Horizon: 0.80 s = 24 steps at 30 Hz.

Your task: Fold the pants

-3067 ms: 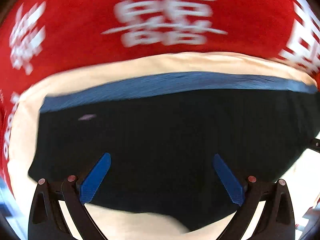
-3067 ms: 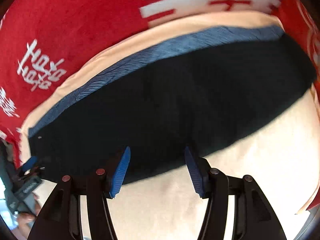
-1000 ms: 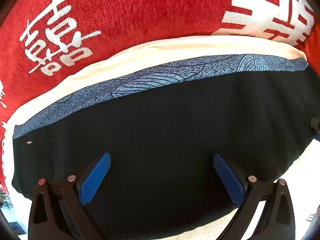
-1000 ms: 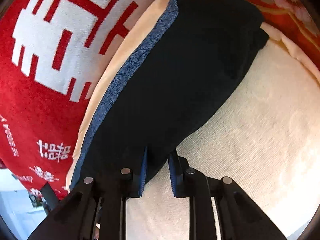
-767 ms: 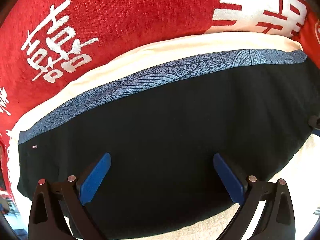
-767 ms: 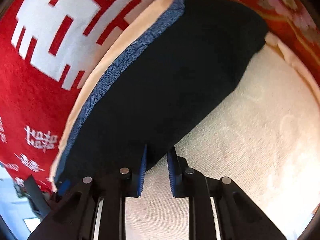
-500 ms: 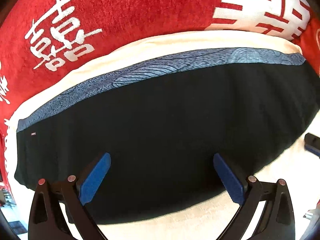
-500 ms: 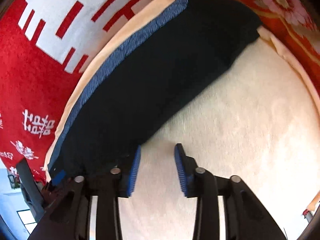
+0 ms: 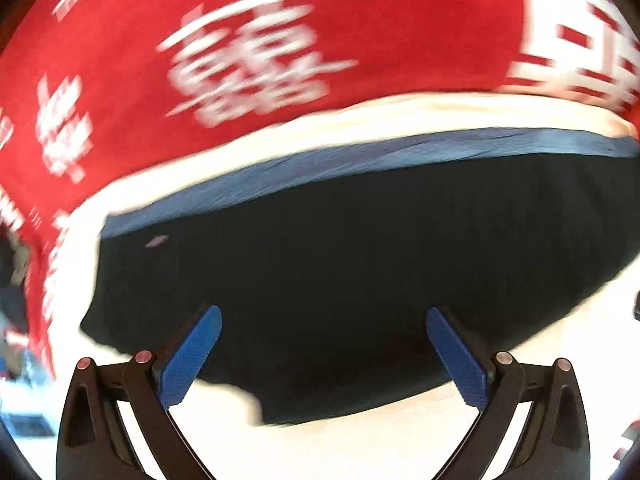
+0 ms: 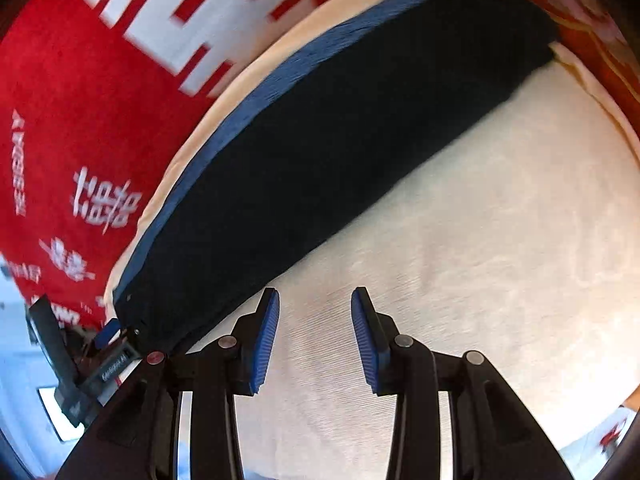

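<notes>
While the black pants [image 9: 360, 272] lie folded and flat on a cream cloth [image 10: 480, 240], both hand-held grippers hang above them with nothing in their jaws.

From the left wrist camera, the pants fill the middle of the view as one wide dark shape. A blue band [image 9: 360, 160] runs along their far edge. A tiny pale tag [image 9: 157, 242] sits near the left end, just under the band. The near edge of the pants curves, with a small bump of cloth sticking out at the lower left. The left hand-held gripper [image 9: 320, 356] has its blue pads spread wide, and they show in front of the dark cloth without pinching it. This view is blurry.

From the right wrist camera, the pants run slantwise from the lower left up to the upper right, with the blue band [image 10: 280, 76] on the upper left side. The right hand-held gripper [image 10: 314, 336] is over bare cream cloth, just beside the near edge of the pants. Its blue pads stand partly apart, not wide, and only cream cloth shows between them. The left hand-held gripper [image 10: 108, 332] peeks in at the lower left, by the end of the pants.

Past the cream cloth lies a red blanket [image 9: 120, 80] with white signs on it. It wraps around the far side of the cream cloth in both views.
</notes>
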Available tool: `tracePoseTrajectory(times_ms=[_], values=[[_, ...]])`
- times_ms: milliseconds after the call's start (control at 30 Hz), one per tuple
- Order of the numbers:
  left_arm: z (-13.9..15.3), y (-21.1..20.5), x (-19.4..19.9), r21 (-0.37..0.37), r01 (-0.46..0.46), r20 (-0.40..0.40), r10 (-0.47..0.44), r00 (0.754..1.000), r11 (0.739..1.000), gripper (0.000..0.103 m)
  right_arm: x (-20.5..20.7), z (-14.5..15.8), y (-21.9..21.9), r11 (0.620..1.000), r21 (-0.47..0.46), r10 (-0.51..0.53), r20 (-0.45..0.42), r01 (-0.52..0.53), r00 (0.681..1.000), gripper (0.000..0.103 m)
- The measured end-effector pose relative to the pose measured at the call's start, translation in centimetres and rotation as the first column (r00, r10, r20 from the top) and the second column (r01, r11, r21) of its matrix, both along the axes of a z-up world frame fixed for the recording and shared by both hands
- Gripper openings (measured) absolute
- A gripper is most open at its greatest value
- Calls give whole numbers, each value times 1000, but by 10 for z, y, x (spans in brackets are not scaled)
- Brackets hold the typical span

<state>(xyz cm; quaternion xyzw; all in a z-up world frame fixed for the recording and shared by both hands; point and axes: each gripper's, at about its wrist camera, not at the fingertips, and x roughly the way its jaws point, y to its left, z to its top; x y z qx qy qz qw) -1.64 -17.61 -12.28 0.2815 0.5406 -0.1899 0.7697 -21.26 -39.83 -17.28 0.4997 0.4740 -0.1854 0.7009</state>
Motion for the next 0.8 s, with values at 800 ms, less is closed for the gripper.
tracePoseTrajectory(times_ms=[800], values=[[-1, 9, -14, 43, 38, -65, -35, 997, 998, 103, 11, -15, 37, 995, 100, 26, -14, -25, 1000, 48]])
